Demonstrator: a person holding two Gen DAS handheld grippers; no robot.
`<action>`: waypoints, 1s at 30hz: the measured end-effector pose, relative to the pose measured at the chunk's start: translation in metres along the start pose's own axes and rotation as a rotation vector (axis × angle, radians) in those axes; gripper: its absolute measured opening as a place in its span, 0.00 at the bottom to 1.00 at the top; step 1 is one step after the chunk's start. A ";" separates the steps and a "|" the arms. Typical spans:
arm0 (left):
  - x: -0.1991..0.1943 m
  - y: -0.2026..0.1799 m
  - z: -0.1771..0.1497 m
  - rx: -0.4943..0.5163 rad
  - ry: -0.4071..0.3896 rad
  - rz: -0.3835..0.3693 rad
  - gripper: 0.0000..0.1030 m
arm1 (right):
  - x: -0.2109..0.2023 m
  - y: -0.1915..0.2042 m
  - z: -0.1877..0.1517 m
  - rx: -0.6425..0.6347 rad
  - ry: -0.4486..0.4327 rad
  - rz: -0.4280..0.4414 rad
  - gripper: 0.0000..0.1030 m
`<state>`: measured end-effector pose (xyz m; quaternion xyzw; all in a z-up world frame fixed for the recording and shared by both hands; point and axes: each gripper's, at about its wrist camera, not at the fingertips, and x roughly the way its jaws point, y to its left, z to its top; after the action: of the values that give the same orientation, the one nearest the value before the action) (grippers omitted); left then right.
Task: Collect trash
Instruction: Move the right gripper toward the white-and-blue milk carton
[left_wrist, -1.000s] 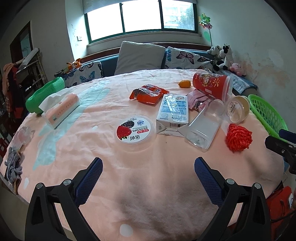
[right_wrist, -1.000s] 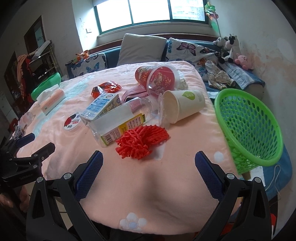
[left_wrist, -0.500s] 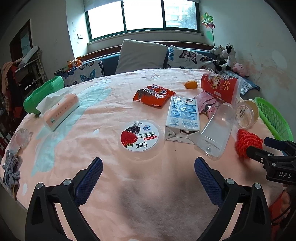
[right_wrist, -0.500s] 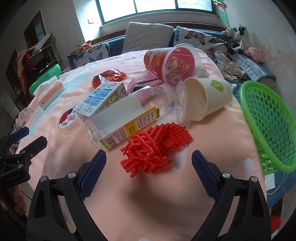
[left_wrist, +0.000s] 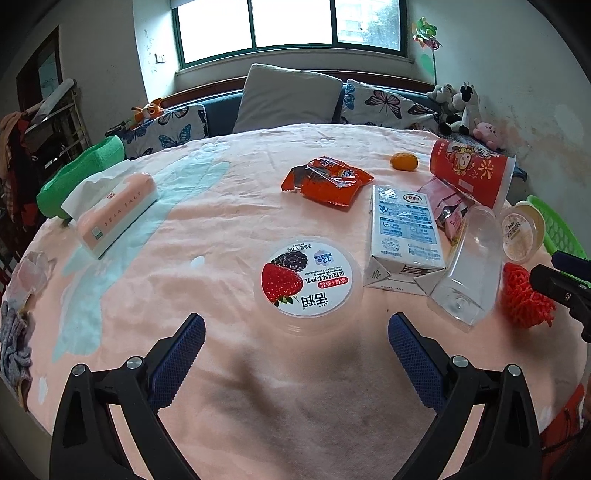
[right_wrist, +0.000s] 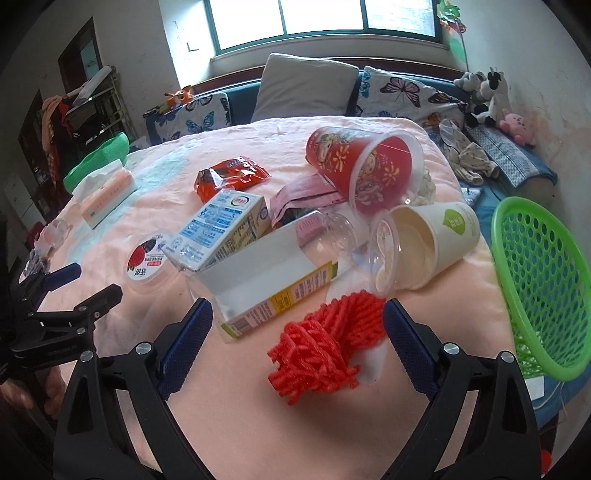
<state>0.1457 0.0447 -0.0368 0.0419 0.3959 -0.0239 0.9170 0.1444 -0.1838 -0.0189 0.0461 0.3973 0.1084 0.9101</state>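
Observation:
Trash lies on a pink table cover (left_wrist: 221, 221). My right gripper (right_wrist: 297, 328) is open, with the red foam net (right_wrist: 325, 347) lying between its fingers. Behind the net lie a clear bottle (right_wrist: 273, 273), a paper cup (right_wrist: 428, 243), a red cup (right_wrist: 365, 170), a milk carton (right_wrist: 225, 229) and a red snack wrapper (right_wrist: 229, 177). My left gripper (left_wrist: 295, 339) is open and empty, just short of the strawberry yogurt tub (left_wrist: 306, 277). The carton (left_wrist: 404, 236), bottle (left_wrist: 469, 269) and net (left_wrist: 524, 295) also show in the left wrist view.
A green mesh basket (right_wrist: 543, 280) stands off the table's right edge. A tissue pack (left_wrist: 114, 210) and a green basin (left_wrist: 81, 170) sit at the far left. A small orange (left_wrist: 404, 161) lies at the back. A sofa with pillows is behind the table.
Both grippers have moved forward over the table. The right one has closed in on the red net, which now lies between its fingers. The left one has neared the yogurt tub.

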 end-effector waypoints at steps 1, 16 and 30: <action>0.003 0.002 0.003 0.008 0.004 -0.009 0.93 | 0.001 0.000 0.001 0.003 0.004 0.004 0.90; 0.040 0.010 0.016 0.109 0.028 -0.097 0.93 | 0.014 0.020 0.024 -0.028 0.019 0.029 0.90; 0.071 0.009 0.022 0.151 0.091 -0.154 0.93 | 0.036 0.036 0.038 -0.047 0.064 0.061 0.90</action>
<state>0.2112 0.0512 -0.0731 0.0812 0.4362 -0.1221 0.8878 0.1903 -0.1398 -0.0131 0.0333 0.4222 0.1469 0.8939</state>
